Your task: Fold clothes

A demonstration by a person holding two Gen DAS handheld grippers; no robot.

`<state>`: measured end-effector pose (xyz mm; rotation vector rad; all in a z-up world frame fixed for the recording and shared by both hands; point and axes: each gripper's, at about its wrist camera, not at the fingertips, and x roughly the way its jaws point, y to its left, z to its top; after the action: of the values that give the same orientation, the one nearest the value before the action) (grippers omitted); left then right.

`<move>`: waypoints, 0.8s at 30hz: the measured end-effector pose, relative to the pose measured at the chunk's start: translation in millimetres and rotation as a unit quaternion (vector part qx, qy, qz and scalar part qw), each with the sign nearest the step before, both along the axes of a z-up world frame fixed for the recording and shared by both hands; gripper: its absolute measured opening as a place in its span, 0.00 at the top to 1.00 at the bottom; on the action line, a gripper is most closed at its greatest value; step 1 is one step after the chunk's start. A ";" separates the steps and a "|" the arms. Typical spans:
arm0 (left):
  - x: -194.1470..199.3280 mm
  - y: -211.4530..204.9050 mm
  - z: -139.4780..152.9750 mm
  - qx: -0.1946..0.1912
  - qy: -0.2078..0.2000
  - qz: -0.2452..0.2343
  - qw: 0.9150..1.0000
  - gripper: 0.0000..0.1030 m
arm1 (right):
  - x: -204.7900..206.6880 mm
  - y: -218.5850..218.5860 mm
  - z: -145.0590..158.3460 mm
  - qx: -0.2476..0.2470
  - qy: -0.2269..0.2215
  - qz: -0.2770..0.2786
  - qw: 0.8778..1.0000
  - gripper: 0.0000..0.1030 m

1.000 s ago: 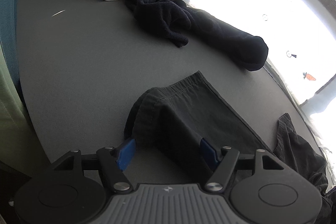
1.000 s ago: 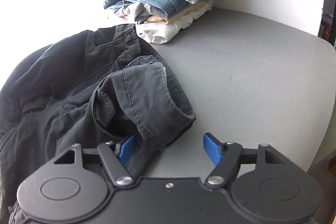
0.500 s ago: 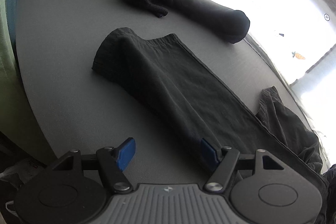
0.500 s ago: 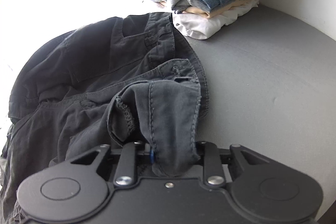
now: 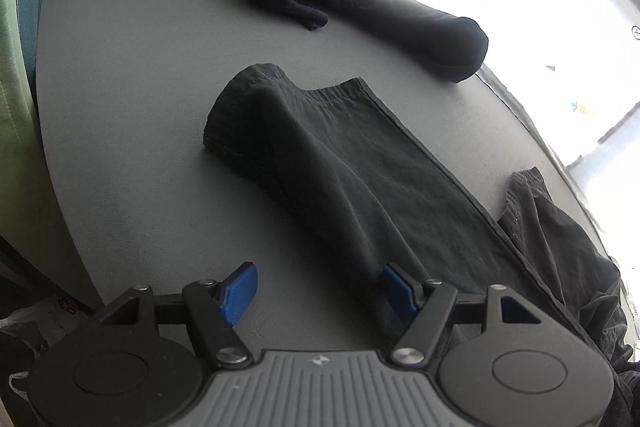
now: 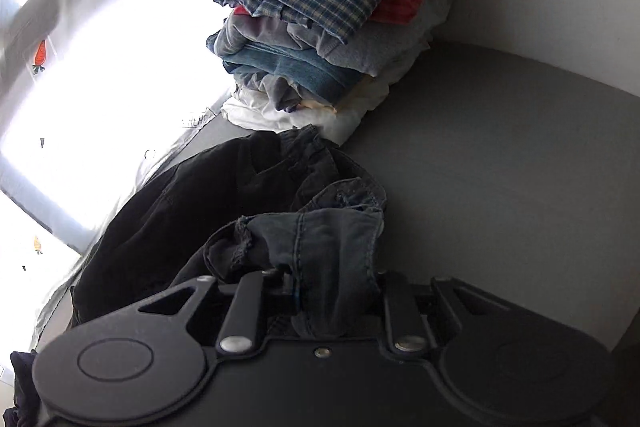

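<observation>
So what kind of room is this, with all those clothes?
Probably a room at home used for folding laundry: a stack of folded clothes on a grey table, dark trousers spread out, and a bright curtain with carrots.

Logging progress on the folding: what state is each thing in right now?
Trousers: unfolded, one leg flat, hem gripped.
Left gripper: jaws open, empty.
Right gripper: jaws just closed on the hem.
Stack: folded, piled.
Dark garment: crumpled, unfolded.

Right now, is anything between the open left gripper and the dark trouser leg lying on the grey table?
Nothing visible: the left gripper hangs open right at the dark trouser leg, only bare grey table beside it.
</observation>
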<state>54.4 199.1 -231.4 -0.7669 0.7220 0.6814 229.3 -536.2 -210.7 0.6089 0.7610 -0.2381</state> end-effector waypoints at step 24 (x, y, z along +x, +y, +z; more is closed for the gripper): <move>40.2 5.8 -6.5 -0.085 -0.029 -0.074 0.993 0.66 | -53.6 51.4 -45.3 0.218 0.015 -0.053 0.974 0.30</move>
<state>94.6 204.9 -237.9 -0.8759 0.7829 0.4651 175.7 -484.8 -256.1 1.0667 0.8163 -0.1789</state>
